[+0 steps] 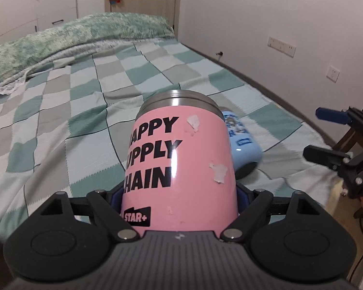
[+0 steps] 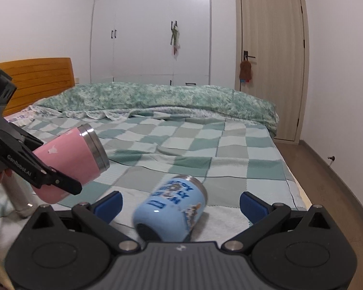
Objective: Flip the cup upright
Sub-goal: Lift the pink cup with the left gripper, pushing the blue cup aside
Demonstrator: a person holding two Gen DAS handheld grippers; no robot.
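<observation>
My left gripper is shut on a pink cup with black lettering and a steel rim. It holds the cup above the bed, tilted with the rim pointing away. The same cup shows at the left of the right wrist view, held by the left gripper. A light blue cup lies on its side on the bed, base toward me, between the blue pads of my open right gripper. The blue cup also peeks out behind the pink one. The right gripper shows at the right edge.
The bed has a green and grey checked cover with a rolled green blanket at the back. A wooden headboard, a white wardrobe and a door stand behind. The bed's right edge drops to the wooden floor.
</observation>
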